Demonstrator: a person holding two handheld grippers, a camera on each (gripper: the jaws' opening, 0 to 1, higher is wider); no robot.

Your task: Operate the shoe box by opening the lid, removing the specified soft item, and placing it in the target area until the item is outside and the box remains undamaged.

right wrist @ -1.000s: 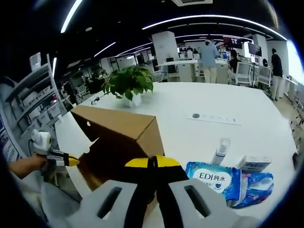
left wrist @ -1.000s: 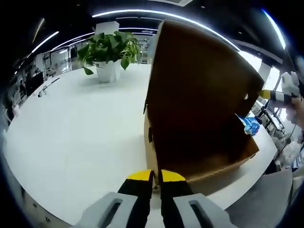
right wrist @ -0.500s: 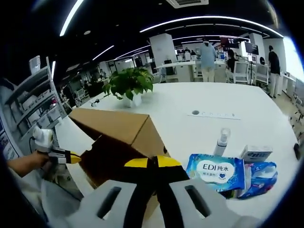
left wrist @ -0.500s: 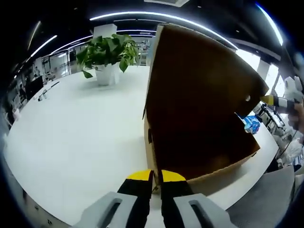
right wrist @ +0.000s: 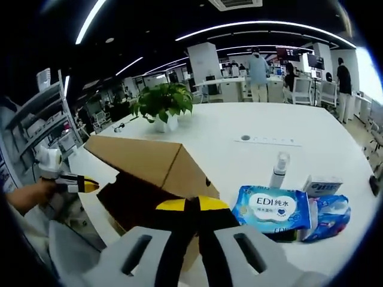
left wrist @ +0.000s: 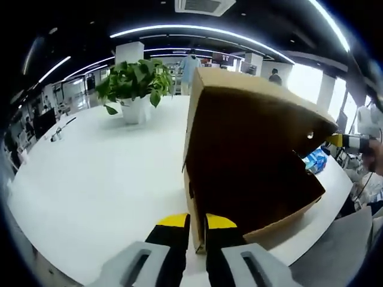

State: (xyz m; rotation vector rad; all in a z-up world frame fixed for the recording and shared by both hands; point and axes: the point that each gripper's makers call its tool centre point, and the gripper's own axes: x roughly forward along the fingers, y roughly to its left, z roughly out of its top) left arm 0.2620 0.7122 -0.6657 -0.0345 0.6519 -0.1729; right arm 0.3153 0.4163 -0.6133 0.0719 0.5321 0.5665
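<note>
Pinching the front wall of the shoe box (left wrist: pixel 251 161), the left gripper (left wrist: pixel 195 222) holds; the lid has tipped slightly further, opening toward 3 o'clock. The right gripper (right wrist: pixel 192 206) reads pressed together.

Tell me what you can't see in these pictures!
- Inside of the shoe box: too dark in the left gripper view, and its own lid and wall hide it in the right gripper view, so I can't tell what's in there.
- Blue pack: mostly behind the box.
- Small white carton: print too small.
</note>
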